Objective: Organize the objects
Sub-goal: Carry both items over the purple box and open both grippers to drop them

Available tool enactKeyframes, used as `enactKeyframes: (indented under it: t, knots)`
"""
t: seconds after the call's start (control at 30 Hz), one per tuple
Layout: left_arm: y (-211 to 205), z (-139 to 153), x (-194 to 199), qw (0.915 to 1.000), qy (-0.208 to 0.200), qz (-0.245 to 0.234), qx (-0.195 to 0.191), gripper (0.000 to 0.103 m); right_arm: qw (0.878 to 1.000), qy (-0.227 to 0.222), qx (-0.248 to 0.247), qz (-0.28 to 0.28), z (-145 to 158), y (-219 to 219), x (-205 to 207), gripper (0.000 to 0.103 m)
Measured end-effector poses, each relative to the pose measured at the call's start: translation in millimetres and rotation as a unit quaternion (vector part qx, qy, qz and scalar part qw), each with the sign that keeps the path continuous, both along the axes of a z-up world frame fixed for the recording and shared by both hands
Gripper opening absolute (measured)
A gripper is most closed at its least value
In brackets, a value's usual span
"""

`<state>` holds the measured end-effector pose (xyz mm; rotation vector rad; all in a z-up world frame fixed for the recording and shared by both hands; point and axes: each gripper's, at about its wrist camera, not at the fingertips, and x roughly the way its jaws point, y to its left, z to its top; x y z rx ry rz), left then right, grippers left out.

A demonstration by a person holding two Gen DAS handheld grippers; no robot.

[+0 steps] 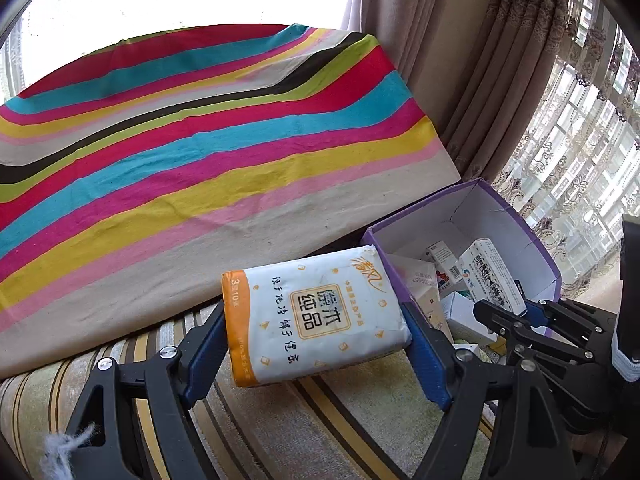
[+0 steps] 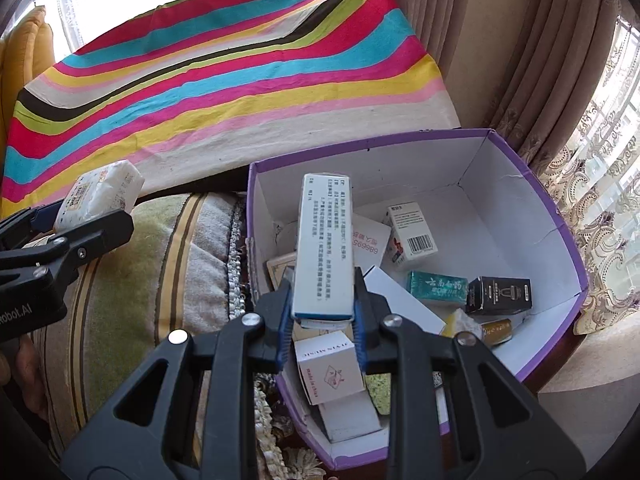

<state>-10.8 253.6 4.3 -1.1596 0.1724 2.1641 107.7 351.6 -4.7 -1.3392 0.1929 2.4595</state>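
Observation:
My left gripper (image 1: 314, 312) is shut on a white tissue pack (image 1: 320, 320) with an orange end, holding it by its short sides above the striped sofa cushion (image 1: 280, 420). The pack's right corner is close to the rim of a purple cardboard box (image 1: 420, 208). My right gripper (image 2: 323, 280) is shut on the lower end of a long white medicine box (image 2: 324, 240), which stands upright over the purple box (image 2: 360, 146). In the right wrist view, the left gripper (image 2: 76, 216) and tissue pack (image 2: 100, 194) sit left of the purple box.
Several small cartons (image 2: 412, 232) lie inside the purple box, among them a green one (image 2: 436, 288) and a black one (image 2: 500, 296). A striped multicolour cloth (image 1: 200, 140) covers the seat back behind. Beige curtains (image 2: 520, 60) hang to the right.

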Motion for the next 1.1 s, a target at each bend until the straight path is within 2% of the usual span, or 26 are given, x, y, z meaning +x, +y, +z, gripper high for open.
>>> enactKeyframes:
  t: [0.5, 0.7, 0.87, 0.9, 0.97, 1.03, 1.1]
  knots:
    - [60, 1, 18, 0.9976, -0.017, -0.068, 0.0, 0.082, 0.995, -0.008, 0.021, -0.1, -2, 67, 30, 0.029]
    - [79, -1, 18, 0.9932, -0.051, -0.098, 0.036, 0.082, 0.991, -0.004, 0.038, -0.126, 4, 82, 32, 0.029]
    - [94, -3, 15, 0.9857, -0.088, -0.124, 0.073, 0.083, 0.989, 0.0, 0.05, -0.139, 8, 91, 32, 0.029]
    - [95, -5, 14, 0.9838, -0.099, -0.126, 0.08, 0.083, 0.989, 0.0, 0.05, -0.141, 8, 92, 32, 0.031]
    - [95, -9, 11, 0.9824, -0.117, -0.12, 0.083, 0.084, 0.989, -0.002, 0.051, -0.142, 9, 92, 32, 0.042]
    - [92, -12, 7, 0.9815, -0.131, -0.11, 0.086, 0.085, 0.988, 0.001, 0.054, -0.143, 10, 91, 33, 0.061]
    - [89, -15, 4, 0.9803, -0.147, -0.1, 0.087, 0.085, 0.988, 0.001, 0.06, -0.145, 10, 89, 34, 0.066]
